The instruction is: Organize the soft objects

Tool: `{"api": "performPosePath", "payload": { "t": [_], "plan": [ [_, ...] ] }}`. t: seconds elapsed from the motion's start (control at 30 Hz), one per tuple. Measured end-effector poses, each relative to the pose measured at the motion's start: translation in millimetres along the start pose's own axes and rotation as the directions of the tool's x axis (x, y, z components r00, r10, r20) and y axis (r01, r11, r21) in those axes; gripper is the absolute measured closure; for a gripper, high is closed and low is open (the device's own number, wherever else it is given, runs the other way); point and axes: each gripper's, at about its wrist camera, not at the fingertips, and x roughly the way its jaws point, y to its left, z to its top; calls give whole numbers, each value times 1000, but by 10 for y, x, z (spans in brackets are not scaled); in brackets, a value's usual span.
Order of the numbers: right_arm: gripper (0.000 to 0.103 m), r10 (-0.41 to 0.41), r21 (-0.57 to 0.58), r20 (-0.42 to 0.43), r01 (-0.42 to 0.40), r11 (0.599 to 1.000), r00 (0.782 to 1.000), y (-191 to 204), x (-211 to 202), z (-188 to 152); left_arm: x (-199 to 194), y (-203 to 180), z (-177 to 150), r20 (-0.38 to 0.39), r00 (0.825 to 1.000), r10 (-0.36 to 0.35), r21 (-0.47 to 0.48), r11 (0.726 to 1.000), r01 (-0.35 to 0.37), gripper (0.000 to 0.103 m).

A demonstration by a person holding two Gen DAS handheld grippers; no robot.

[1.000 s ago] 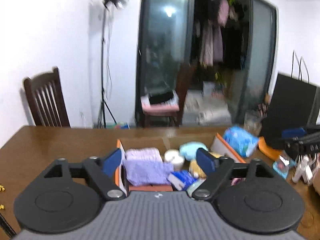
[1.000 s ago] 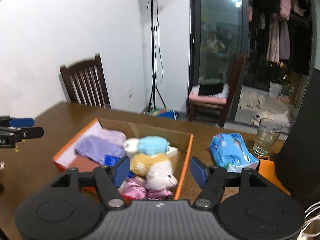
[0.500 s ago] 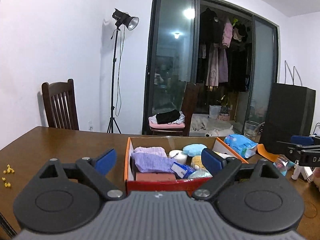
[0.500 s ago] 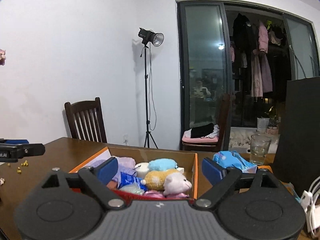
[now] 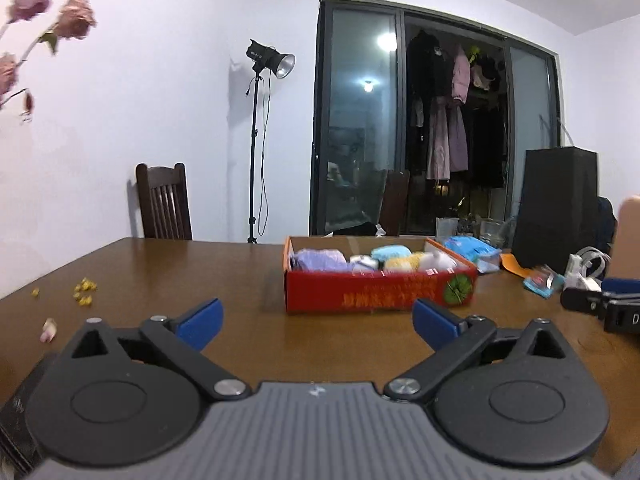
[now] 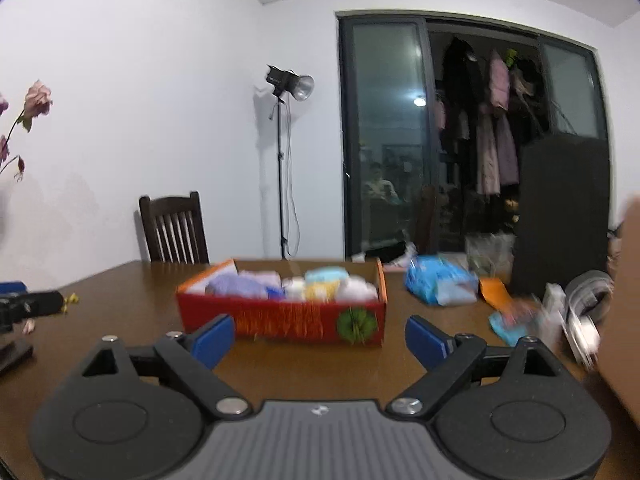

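A red cardboard box (image 5: 380, 290) stands on the brown table (image 5: 240, 280), filled with soft things: purple cloths (image 5: 320, 260), a light blue plush (image 5: 390, 252), a yellow plush and a white plush. It also shows in the right wrist view (image 6: 288, 318). My left gripper (image 5: 316, 320) is open and empty, low over the table, well short of the box. My right gripper (image 6: 320, 336) is open and empty, also short of the box. The right gripper's tip shows at the right edge of the left wrist view (image 5: 600, 304).
A blue tissue pack (image 6: 440, 284), an orange item (image 6: 494, 290), a small blue packet (image 5: 542, 280) and white cables (image 6: 580, 312) lie right of the box. A black bag (image 5: 556, 208) stands behind them. Yellow crumbs (image 5: 84, 292) lie at left. A chair (image 5: 164, 202) stands beyond the table.
Both grippers have pulled back and down from above the box to low over the table. The box now looks farther away and is seen from the side. Both stay open.
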Motion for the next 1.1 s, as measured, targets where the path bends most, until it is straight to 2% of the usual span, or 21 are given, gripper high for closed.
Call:
{"api": "performPosePath", "payload": {
  "t": [0.07,0.1,0.17,0.23,0.3,0.4,0.63,1.1],
  "plan": [
    [7,1,12,-4,-1,1000,1000,21,-115,-99,-193,-56,-196,-23,1000,7,-11,1000,-7,0],
    [7,11,52,-17,-10,999,1000,89,-339,-303,-300,-92,-301,-32,999,-3,-4,1000,3,0],
    [6,28,83,-30,-25,996,999,152,-536,-485,-490,-151,-452,-35,999,-3,18,1000,4,0],
    [6,12,83,-35,-9,997,999,255,-683,-601,-613,-200,-515,-33,999,-6,41,999,8,0],
    [6,33,38,-15,-33,999,999,356,-789,-648,-677,-224,-519,-25,999,-19,53,998,20,0],
    [4,34,-12,0,-34,999,999,435,-817,-636,-704,-232,-480,1,1000,-7,53,999,7,0],
    [0,19,30,6,-19,999,1000,396,-812,-575,-670,-182,-430,-2,1000,-13,41,999,13,0],
    [0,24,39,13,-25,999,1000,397,-799,-596,-672,-160,-421,-5,1000,-18,38,999,19,0]
  ]
}}
